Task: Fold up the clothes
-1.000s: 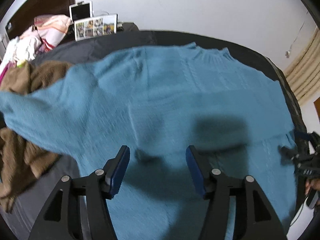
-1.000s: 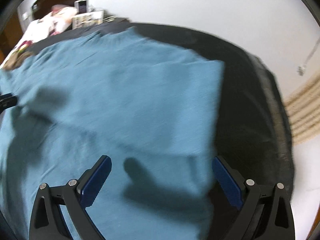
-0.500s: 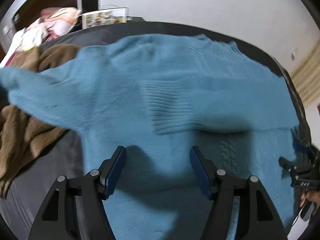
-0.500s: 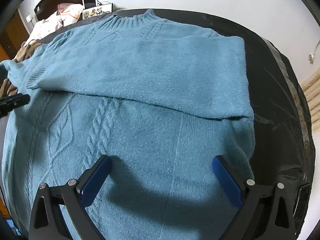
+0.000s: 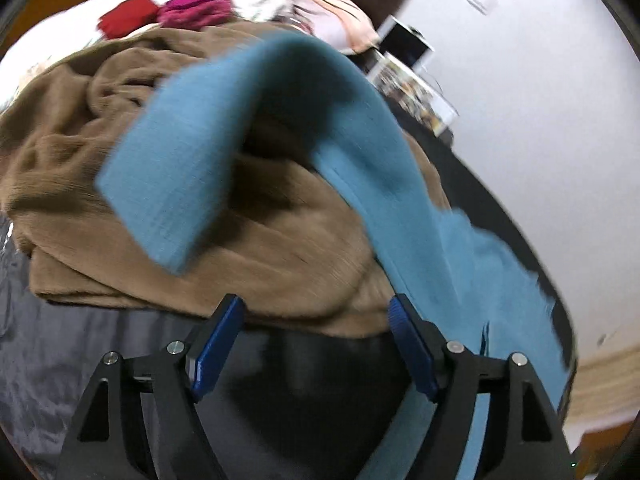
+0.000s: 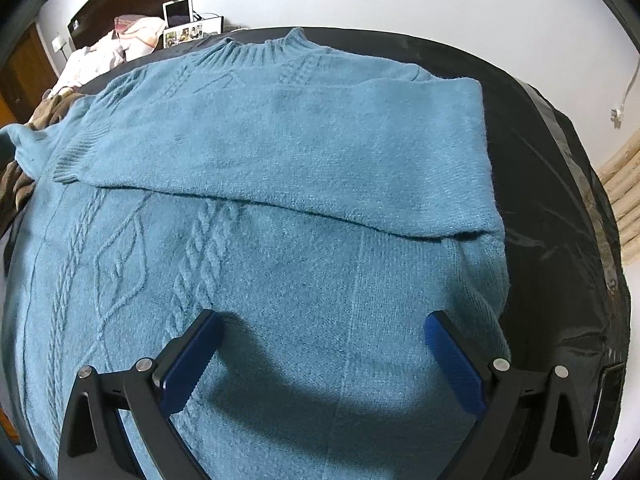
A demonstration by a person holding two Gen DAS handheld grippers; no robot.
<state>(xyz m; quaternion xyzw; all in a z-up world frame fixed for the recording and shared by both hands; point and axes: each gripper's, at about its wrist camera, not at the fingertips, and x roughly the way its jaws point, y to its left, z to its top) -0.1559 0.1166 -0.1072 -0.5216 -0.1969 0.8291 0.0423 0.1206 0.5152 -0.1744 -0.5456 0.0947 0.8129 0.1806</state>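
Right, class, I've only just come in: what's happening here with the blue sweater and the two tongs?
A person is folding a blue sweater laid flat on a dark surface. One sleeve already lies folded across the chest. The other sleeve is draped over a brown garment beside it. The left tongs are opening above that brown garment, nothing between them. The right tongs hover open over the sweater's lower body, gripping nothing.

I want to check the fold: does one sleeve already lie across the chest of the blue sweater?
Yes, in the right wrist view one sleeve lies flat across the blue sweater.
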